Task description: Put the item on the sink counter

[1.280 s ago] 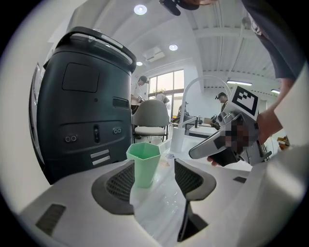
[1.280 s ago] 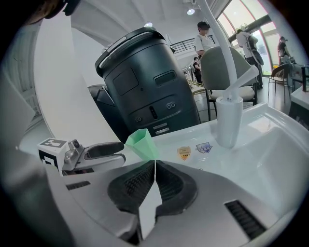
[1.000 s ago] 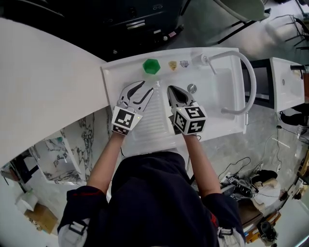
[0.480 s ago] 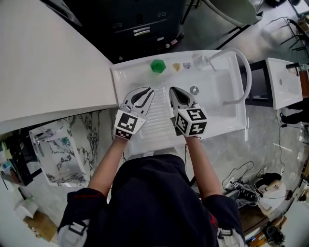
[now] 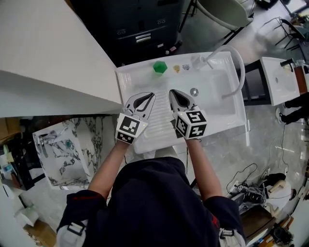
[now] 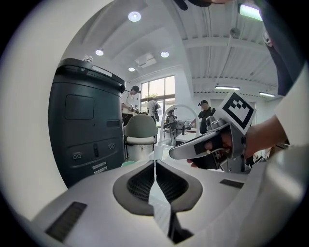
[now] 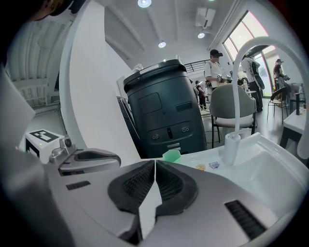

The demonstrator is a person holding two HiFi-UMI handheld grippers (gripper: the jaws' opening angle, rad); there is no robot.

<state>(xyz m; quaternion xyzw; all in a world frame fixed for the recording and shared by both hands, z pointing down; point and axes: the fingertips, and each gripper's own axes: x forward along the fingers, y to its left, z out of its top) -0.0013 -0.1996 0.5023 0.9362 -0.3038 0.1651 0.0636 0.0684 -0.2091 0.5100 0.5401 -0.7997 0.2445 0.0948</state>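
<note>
Dark cabinet (image 5: 140, 24) at top, grey chair (image 5: 227, 12) (partly cropped), tangled cables (image 5: 248, 193) on marbled floor (image 5: 260, 144)

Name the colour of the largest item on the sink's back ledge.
The item is green, clearest in the head view.

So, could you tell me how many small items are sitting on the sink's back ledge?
3, in a row: green item leftmost, small yellowish item in the middle, small pale item nearest the faucet. None appear hidden.
</note>
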